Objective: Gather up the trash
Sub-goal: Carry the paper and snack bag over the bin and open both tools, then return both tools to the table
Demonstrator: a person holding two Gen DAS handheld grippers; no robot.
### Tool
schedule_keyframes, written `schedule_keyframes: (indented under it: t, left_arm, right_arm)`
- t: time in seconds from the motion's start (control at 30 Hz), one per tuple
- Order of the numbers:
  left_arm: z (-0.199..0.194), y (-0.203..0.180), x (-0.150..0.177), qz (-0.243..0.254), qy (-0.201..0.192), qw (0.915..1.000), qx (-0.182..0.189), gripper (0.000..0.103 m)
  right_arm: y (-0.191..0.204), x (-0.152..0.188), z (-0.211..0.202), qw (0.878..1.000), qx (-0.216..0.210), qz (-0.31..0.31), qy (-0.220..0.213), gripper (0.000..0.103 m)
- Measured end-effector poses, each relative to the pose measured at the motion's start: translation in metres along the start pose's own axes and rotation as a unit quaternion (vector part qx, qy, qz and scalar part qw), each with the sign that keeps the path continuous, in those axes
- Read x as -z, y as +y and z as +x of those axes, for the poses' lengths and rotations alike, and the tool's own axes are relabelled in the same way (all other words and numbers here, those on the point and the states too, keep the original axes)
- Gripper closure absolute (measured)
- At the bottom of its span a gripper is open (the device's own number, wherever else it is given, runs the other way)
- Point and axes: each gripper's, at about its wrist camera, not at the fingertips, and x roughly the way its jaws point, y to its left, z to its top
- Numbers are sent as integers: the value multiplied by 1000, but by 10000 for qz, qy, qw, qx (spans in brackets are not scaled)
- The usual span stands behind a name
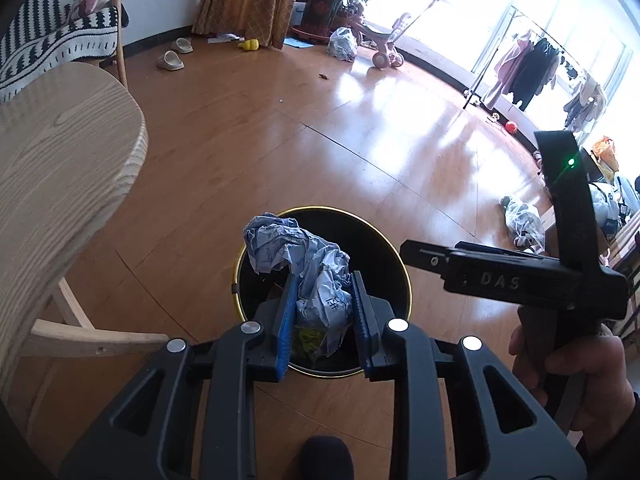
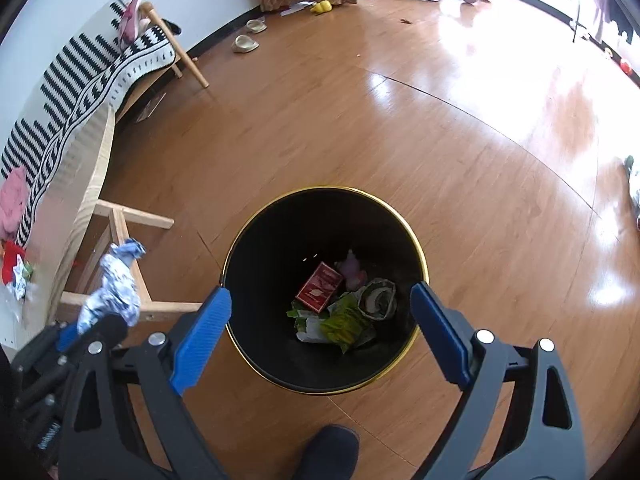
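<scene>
A black trash bin (image 2: 256,264) with a gold rim stands on the wooden floor; it also shows in the left wrist view (image 1: 384,248). It holds a red box (image 2: 319,287), green wrappers (image 2: 344,326) and other scraps. My left gripper (image 1: 323,316) is shut on a crumpled pale blue paper (image 1: 296,256) and holds it above the bin's opening. The paper also shows at the left of the right wrist view (image 2: 114,286). My right gripper (image 2: 320,320) is open and empty, above the bin's near rim. It also shows in the left wrist view (image 1: 404,254), to the right of the bin.
A light wooden table (image 1: 52,168) stands left of the bin, with more scraps (image 2: 18,276) on it. A bench with a striped cover (image 2: 100,76) lines the wall. Slippers (image 1: 172,58), a plastic bag (image 1: 342,44), a toy trike (image 1: 384,40) and a clothes rack (image 1: 528,60) stand farther off.
</scene>
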Motion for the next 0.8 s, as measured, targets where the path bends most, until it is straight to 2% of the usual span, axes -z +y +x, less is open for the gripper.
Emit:
schedule_keyframes:
  t: [0.23, 0.47, 0.5, 0.57, 0.63, 0.8]
  left_arm:
    - [36, -5, 3, -61, 351, 9992, 204, 78]
    - [55, -12, 5, -87, 493, 9985, 232, 77]
    - [55, -12, 4, -81, 491, 9985, 214, 73]
    - [52, -9, 3, -81, 454, 9987, 236, 41]
    - [47, -9, 4, -77, 311, 9993, 173, 30]
    - [29, 5, 2, -162, 234, 9995, 111, 29]
  right_arm:
    - [-18, -8, -19, 9981, 69, 507, -330, 14]
    - [-20, -8, -28, 9976, 30, 526, -450, 14]
    - [-19, -8, -29, 9974, 40, 536, -478, 14]
    - [-18, -9, -32, 9971, 39, 544, -525, 14]
    - [-16, -10, -34, 9970, 31, 536, -563, 14]
    - [6, -14, -36, 9972, -17, 399, -626, 14]
